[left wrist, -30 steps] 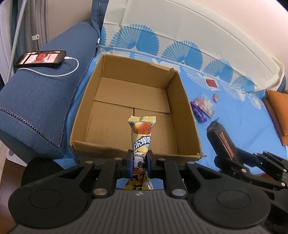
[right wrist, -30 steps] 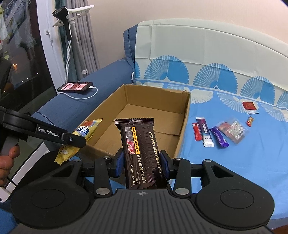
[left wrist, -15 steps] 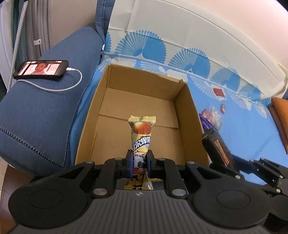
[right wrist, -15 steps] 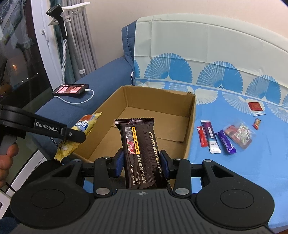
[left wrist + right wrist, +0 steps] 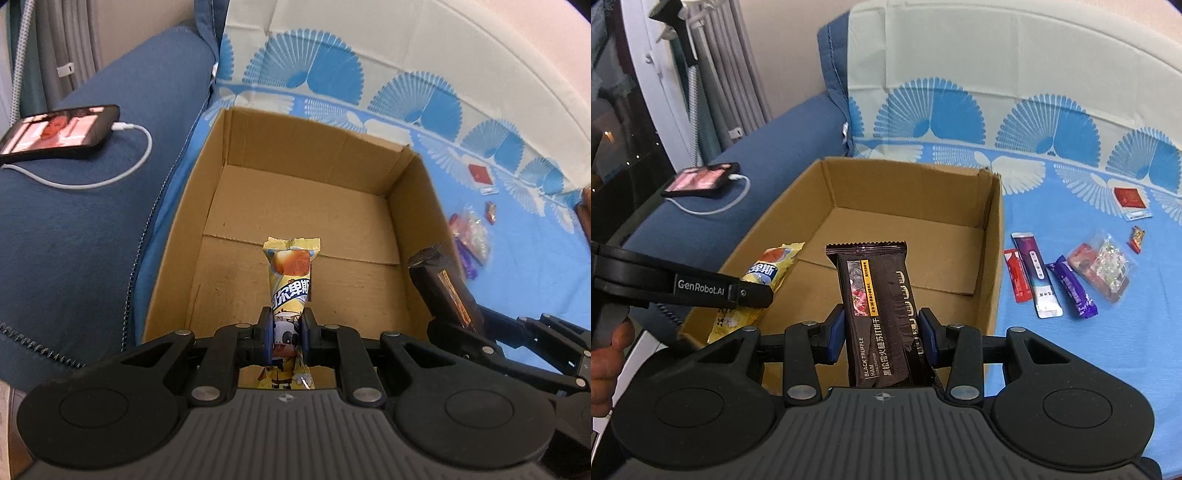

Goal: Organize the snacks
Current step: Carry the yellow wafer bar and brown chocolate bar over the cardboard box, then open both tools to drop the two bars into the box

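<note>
My left gripper [image 5: 287, 338] is shut on a yellow snack packet [image 5: 290, 280] with a cartoon cow, held upright over the near end of an open cardboard box [image 5: 221, 173]. My right gripper [image 5: 882, 332] is shut on a dark brown cracker pack [image 5: 877, 295], also above the box [image 5: 991, 236] near its front edge. In the right wrist view the left gripper [image 5: 753, 291] comes in from the left with the yellow packet [image 5: 772, 267]. In the left wrist view the brown pack [image 5: 439, 286] shows at the box's right wall. The box floor is bare.
Several small snack packets [image 5: 1049, 277] lie on the blue sheet [image 5: 1089, 350] right of the box, with a red packet [image 5: 1128, 195] farther back. A phone [image 5: 59, 131] on a white cable rests on the dark blue sofa arm [image 5: 74, 229]. A person's hand [image 5: 605, 354] holds the left gripper's handle.
Both grippers have moved forward and down toward the box, which now looms larger. Each packet stays gripped as before.
</note>
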